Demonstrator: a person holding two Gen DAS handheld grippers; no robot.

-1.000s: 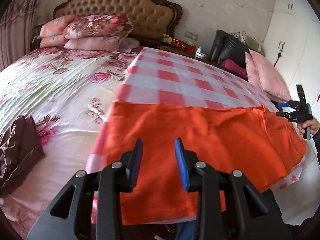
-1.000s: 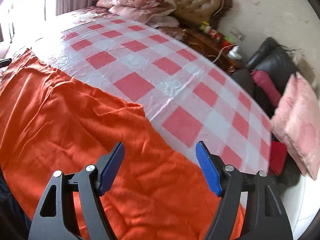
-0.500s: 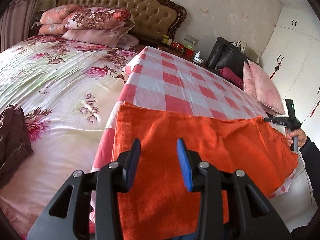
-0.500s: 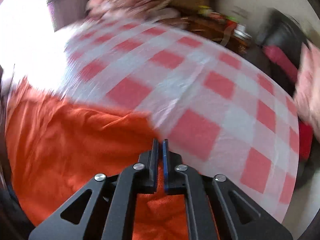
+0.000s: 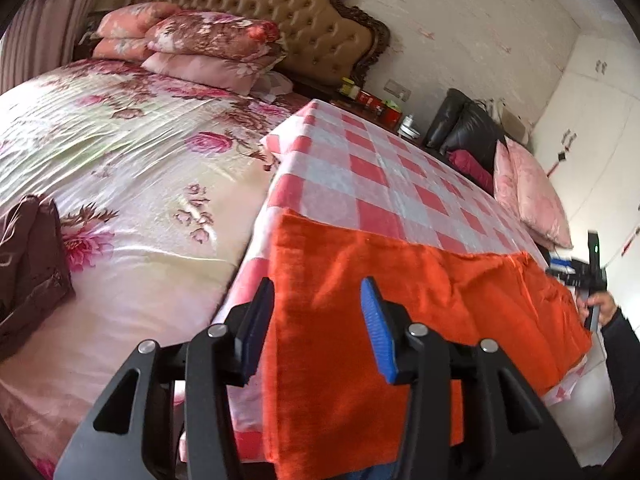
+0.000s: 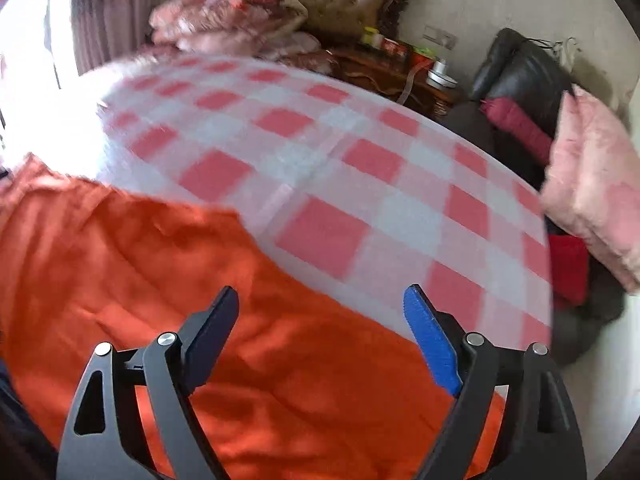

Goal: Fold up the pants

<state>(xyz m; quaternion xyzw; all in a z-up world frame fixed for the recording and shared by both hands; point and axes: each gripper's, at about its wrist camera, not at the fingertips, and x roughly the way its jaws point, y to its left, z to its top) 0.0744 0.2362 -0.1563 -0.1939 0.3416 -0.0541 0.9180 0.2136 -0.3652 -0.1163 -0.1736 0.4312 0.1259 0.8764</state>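
Observation:
Orange pants [image 5: 420, 304] lie spread flat along the near edge of a table under a red and white checked cloth [image 5: 384, 176]; part of them hangs over the front. My left gripper [image 5: 318, 320] is open, hovering just above the pants' left end, nothing between its fingers. My right gripper [image 6: 320, 334] is wide open over the pants [image 6: 160, 280] at their right end, clear of the fabric. From the left wrist view the right gripper [image 5: 580, 270] shows small at the far right, held in a person's hand [image 5: 600, 306].
A bed with a floral sheet [image 5: 120, 168] and stacked pillows [image 5: 208, 44] lies left of the table. A dark brown garment [image 5: 28, 264] rests on it. A black chair [image 6: 520, 76] with pink cushions [image 6: 592, 184] stands to the right; a cluttered nightstand [image 6: 400, 64] sits behind.
My right gripper was open, snapped shut half a second ago, and now stands wide open again. My left gripper has opened wider and shifted toward the pants' left edge.

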